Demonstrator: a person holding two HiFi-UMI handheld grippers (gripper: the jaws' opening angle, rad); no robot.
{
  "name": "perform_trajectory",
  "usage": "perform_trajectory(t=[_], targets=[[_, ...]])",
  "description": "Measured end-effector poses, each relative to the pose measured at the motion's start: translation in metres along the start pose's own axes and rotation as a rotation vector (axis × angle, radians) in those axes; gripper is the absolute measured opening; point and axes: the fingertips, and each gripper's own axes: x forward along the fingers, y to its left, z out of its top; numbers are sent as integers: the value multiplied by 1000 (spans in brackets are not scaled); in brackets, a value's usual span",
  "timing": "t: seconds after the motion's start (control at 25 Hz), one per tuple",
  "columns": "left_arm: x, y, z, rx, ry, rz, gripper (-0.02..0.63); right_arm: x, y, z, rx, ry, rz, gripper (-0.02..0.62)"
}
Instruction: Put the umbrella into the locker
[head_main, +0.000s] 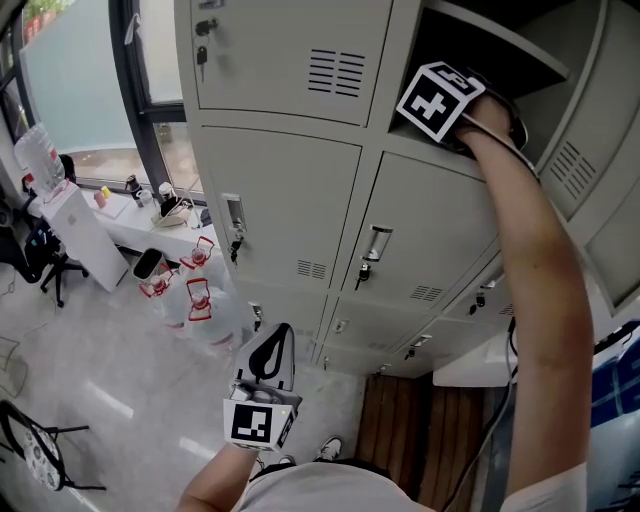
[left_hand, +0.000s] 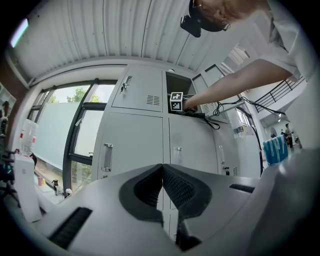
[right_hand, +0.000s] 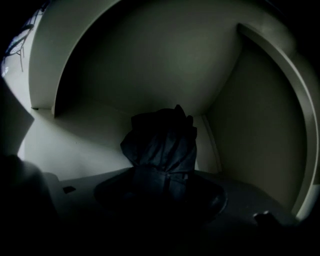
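A folded dark umbrella (right_hand: 162, 145) sits between the jaws of my right gripper (right_hand: 162, 186), which is shut on it. Both are deep inside the dim open locker compartment (right_hand: 150, 65). From the head view, only the right gripper's marker cube (head_main: 440, 100) and the hand show at the mouth of that top compartment (head_main: 480, 40); the umbrella is hidden there. My left gripper (head_main: 270, 352) hangs low in front of the lockers, shut with nothing in it, and its pads (left_hand: 150, 187) meet at the tips.
Closed grey locker doors (head_main: 280, 210) fill the wall around the open compartment, whose door (head_main: 590, 140) swings out to the right. Water jugs (head_main: 200, 300) stand on the floor by a white desk (head_main: 80, 230). A cable (head_main: 500, 420) trails from the right arm.
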Motion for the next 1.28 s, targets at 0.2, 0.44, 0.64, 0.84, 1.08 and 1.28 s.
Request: perform_trajectory(t=[0.2,0.44,0.64,0.84,1.08,1.28], targets=[[0,-2,-2,1,9,1,23,-5,8,14,-75,-60,-1,282],[0,-9,-4,3,15,-15,23,-13,11,19,-99,-111,-12,298],[-3,-10,-5,2,18,-25,23,-23,10,20,-103,-127,-39,334],[-8,-11,-4,4,19,-35,23,-32,4,19,-106,-165,-72,336],[-13,-18,-1,15,45,-56,23,-47,-4,6,-73,-176,-103,334],[-16,-22,2,20,37,-70,23,-62,-7,1,-55,-194,-136,325]])
